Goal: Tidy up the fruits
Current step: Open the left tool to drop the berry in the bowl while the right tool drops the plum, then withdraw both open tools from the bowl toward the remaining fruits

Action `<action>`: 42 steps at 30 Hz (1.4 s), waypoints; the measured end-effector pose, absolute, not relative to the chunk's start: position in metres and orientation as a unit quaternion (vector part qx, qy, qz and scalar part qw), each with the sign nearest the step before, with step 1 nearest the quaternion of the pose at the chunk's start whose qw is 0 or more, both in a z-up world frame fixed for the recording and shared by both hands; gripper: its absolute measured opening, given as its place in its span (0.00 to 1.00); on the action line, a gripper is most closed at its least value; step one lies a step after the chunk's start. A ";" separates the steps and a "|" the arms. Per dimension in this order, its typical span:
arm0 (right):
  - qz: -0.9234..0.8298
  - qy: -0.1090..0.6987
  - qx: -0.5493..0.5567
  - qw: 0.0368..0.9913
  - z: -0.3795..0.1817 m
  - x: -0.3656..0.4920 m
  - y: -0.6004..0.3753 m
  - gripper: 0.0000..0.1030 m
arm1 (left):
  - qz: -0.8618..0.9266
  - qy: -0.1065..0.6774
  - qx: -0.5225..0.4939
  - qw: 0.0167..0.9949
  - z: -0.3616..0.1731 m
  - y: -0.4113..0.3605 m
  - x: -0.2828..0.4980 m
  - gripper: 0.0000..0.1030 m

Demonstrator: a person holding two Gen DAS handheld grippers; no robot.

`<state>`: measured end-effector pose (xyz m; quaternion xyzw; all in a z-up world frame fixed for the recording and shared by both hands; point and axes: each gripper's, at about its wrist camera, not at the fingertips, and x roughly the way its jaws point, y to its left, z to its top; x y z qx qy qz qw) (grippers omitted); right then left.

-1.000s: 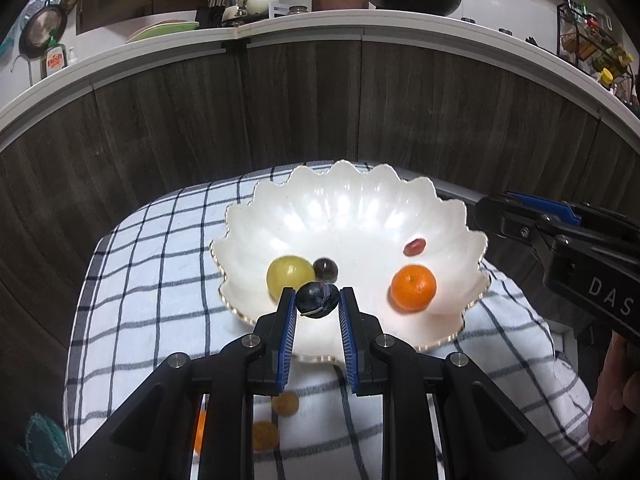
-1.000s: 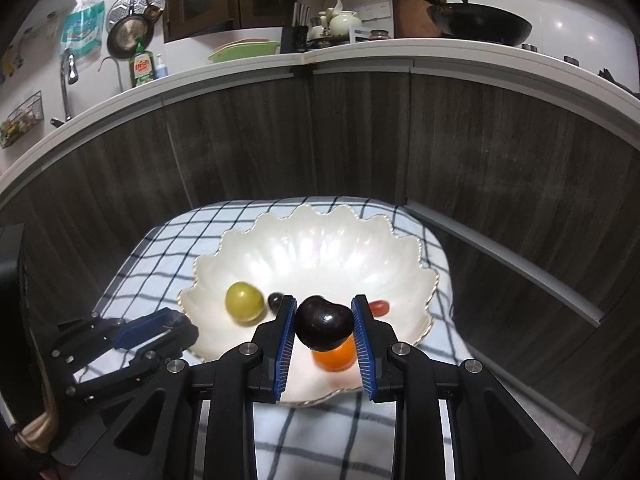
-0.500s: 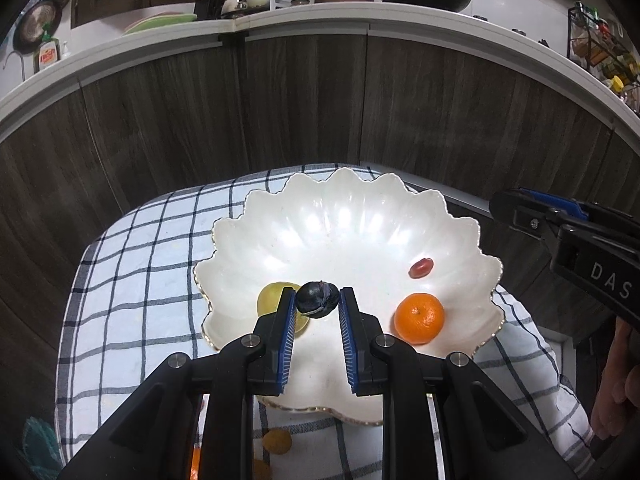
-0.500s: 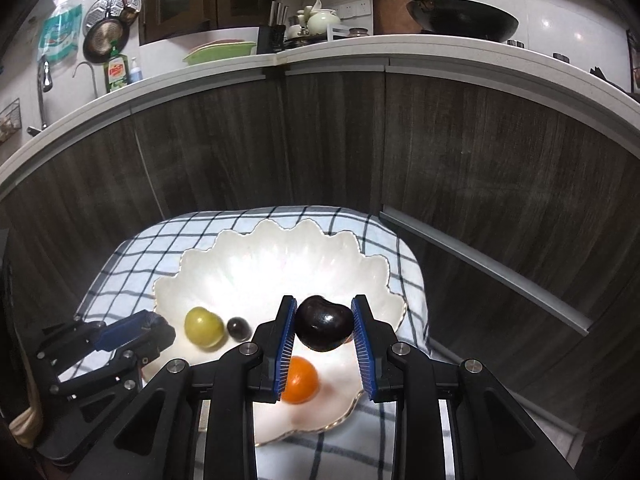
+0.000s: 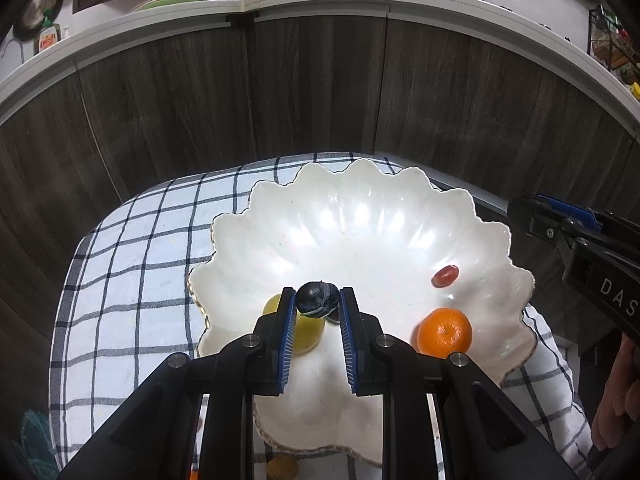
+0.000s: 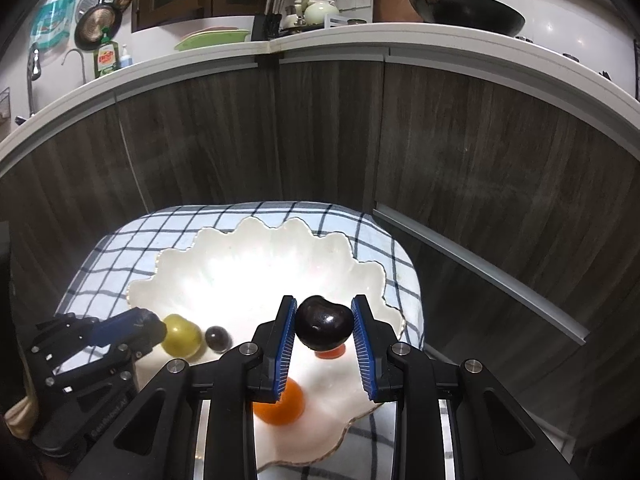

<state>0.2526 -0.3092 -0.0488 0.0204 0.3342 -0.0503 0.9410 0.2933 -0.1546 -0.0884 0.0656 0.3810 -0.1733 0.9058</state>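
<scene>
A white scalloped bowl (image 5: pixel 360 216) (image 6: pixel 256 264) sits on a checked cloth. In it lie a yellow-green fruit (image 5: pixel 306 334) (image 6: pixel 182 335), an orange (image 5: pixel 444 333) (image 6: pixel 280 404), a small red fruit (image 5: pixel 445 276) (image 6: pixel 330 353) and a small dark grape (image 6: pixel 218 337). My left gripper (image 5: pixel 318 304) is shut on a dark plum (image 5: pixel 317 303), held over the bowl above the yellow-green fruit. My right gripper (image 6: pixel 324 322) is shut on a dark cherry-like fruit (image 6: pixel 324 322), held over the bowl's right side. Each gripper also shows in the other's view: right (image 5: pixel 576 240), left (image 6: pixel 100 336).
The checked cloth (image 5: pixel 132 264) covers a small table in front of dark wood cabinet fronts (image 5: pixel 312 92). A small yellow fruit (image 5: pixel 282 468) lies on the cloth below the bowl's near rim. A white counter (image 6: pixel 328 40) with dishes and a wok runs behind.
Both grippers have moved forward over the bowl with their fruits still held. The bowl now lies lower and closer in both views.
</scene>
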 end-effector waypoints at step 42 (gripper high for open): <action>-0.053 0.351 0.029 0.934 -0.055 0.258 -0.304 0.64 | -0.151 0.383 0.059 0.909 -0.082 -0.135 0.298 0.85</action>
